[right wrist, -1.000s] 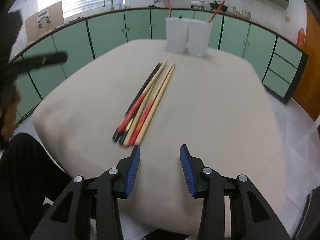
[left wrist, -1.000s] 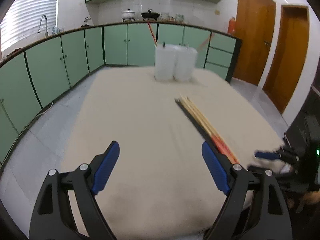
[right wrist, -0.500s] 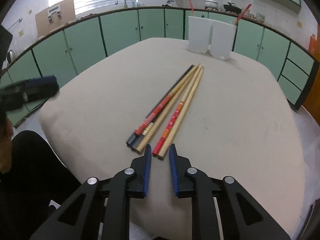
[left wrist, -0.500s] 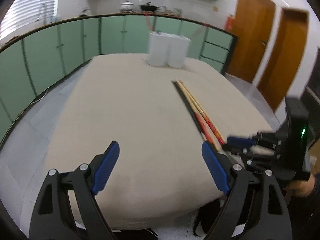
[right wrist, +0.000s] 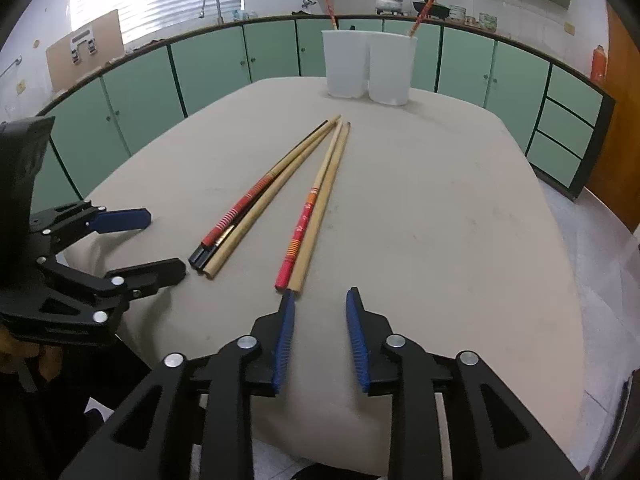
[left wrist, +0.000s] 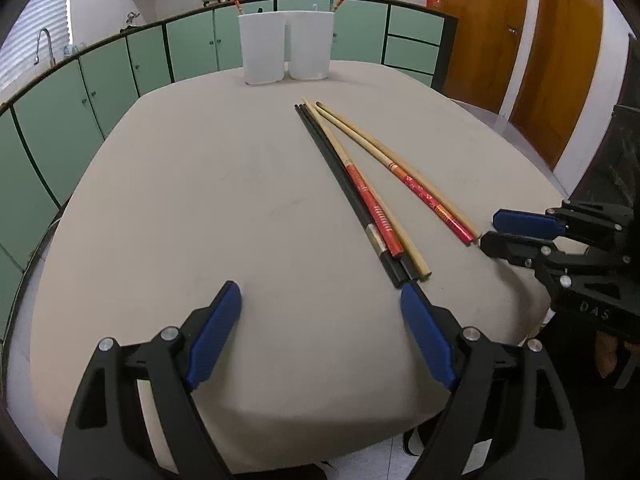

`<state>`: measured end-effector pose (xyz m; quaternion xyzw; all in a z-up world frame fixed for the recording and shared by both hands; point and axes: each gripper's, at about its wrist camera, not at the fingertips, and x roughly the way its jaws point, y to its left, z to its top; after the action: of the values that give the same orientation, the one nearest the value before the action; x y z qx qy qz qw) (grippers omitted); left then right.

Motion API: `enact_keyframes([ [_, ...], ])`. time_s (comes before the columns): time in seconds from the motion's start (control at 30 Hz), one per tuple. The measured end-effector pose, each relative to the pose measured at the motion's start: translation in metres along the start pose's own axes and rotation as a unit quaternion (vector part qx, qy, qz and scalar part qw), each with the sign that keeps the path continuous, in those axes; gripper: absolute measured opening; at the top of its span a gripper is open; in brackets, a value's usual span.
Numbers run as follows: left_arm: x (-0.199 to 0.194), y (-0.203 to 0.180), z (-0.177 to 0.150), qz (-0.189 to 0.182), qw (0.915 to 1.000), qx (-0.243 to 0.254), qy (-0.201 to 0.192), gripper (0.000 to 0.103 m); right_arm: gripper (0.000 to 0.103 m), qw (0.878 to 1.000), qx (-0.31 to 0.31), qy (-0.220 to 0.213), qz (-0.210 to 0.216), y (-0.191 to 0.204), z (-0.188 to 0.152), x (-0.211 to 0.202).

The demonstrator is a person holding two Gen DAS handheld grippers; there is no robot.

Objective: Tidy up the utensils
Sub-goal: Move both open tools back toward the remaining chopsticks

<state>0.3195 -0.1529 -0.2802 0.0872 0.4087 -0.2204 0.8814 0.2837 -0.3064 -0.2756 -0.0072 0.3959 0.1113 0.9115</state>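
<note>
From the left wrist camera, the left gripper [left wrist: 320, 312] stood spread wide over the near edge of the beige table [left wrist: 192, 200], holding nothing. Chopsticks [left wrist: 360, 192] lay toward 1 o'clock in two bundles, tips fanned toward the far side: black and plain wooden sticks with a red-patterned one beside them, and a separate pair [left wrist: 404, 176] of pale wood with red and orange banded ends. Two white containers [left wrist: 286, 46] stood at 12 o'clock, each with a red chopstick leaning out. The right gripper [left wrist: 496, 228] sat at 3 o'clock, its housing lettered "DAS", partly cut off.

From the right wrist camera, the right gripper [right wrist: 320, 300] was narrowly parted, empty, just short of the banded pair [right wrist: 316, 208]. The left gripper [right wrist: 160, 240] showed at 9 o'clock.
</note>
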Motion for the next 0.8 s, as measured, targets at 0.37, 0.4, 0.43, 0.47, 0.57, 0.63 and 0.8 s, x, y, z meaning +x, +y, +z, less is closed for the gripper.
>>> enact_keyframes([
  [0.37, -0.005, 0.013, 0.003, 0.035, 0.9991, -0.026, -0.004, 0.081, 0.030, 1.000, 0.005, -0.014, -0.019, -0.006, 0.001, 0.003],
  [0.4, -0.005, 0.016, 0.002, 0.037, 0.9989, -0.030, -0.003, 0.081, 0.030, 1.000, 0.009, -0.015, -0.020, -0.008, 0.000, 0.002],
  [0.43, -0.006, 0.017, 0.002, 0.031, 0.9990, -0.033, -0.003, 0.080, 0.030, 1.000, 0.011, -0.015, -0.019, -0.009, 0.000, 0.002],
  [0.47, -0.007, 0.017, 0.003, 0.024, 0.9991, -0.034, -0.004, 0.080, 0.030, 1.000, 0.010, -0.015, -0.019, -0.009, 0.000, 0.002],
  [0.57, -0.005, 0.008, 0.004, 0.001, 0.9998, -0.020, -0.004, 0.080, 0.031, 1.000, 0.011, -0.013, -0.017, -0.008, 0.001, 0.003],
  [0.63, 0.000, -0.002, 0.005, 0.010, 0.9999, 0.003, 0.000, 0.080, 0.031, 1.000, 0.016, -0.013, -0.016, -0.009, 0.002, 0.003],
  [0.8, 0.007, -0.009, 0.011, 0.012, 0.9999, -0.001, 0.002, 0.082, 0.032, 1.000, 0.019, -0.014, -0.014, -0.011, 0.001, 0.002],
])
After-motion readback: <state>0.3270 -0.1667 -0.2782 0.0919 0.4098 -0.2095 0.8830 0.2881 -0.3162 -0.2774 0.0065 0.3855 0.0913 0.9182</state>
